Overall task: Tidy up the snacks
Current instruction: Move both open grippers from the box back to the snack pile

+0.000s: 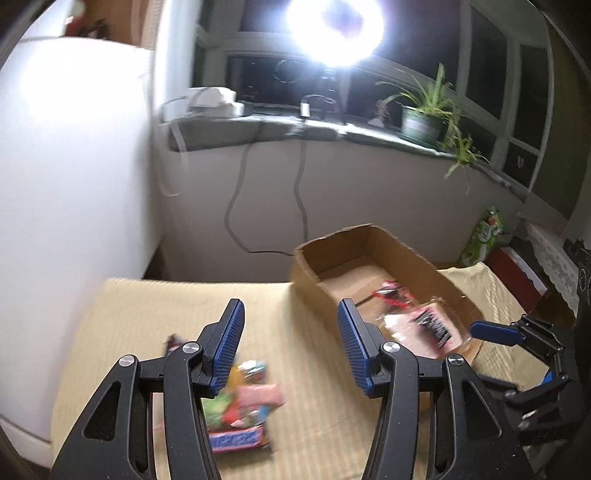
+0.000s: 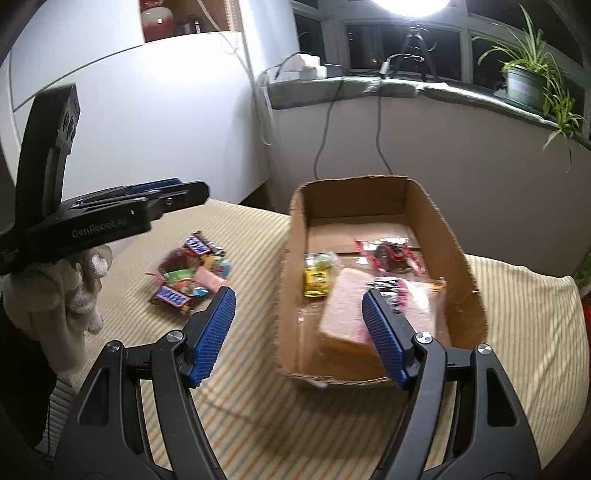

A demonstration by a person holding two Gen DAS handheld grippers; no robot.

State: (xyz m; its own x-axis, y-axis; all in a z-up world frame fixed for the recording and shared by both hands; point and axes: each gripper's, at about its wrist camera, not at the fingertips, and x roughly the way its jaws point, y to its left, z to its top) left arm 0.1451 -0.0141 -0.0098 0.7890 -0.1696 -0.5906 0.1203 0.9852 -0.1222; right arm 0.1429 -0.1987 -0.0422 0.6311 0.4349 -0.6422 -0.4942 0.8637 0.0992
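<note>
A pile of snacks (image 1: 240, 406), among them Snickers bars and small bright packets, lies on the striped yellow cloth (image 1: 147, 314). My left gripper (image 1: 291, 314) hovers above and just behind the pile, open with nothing between its fingers. To its right stands an open cardboard box (image 2: 443, 236). Inside are a wrapped bread packet (image 2: 343, 314), a yellow packet (image 2: 316, 280) and a red packet (image 2: 391, 254). My right gripper (image 2: 299, 295) is open and empty over the box's near left corner. The snack pile (image 2: 192, 273) lies left of the box.
A gloved hand (image 2: 74, 295) holds the left gripper's body (image 2: 110, 218) at the far left. A white cabinet (image 1: 74, 184) stands past the table's left edge. Cables (image 1: 236, 206) hang from the windowsill, where a potted plant (image 1: 424, 118) and a glaring ring light (image 1: 332, 29) stand.
</note>
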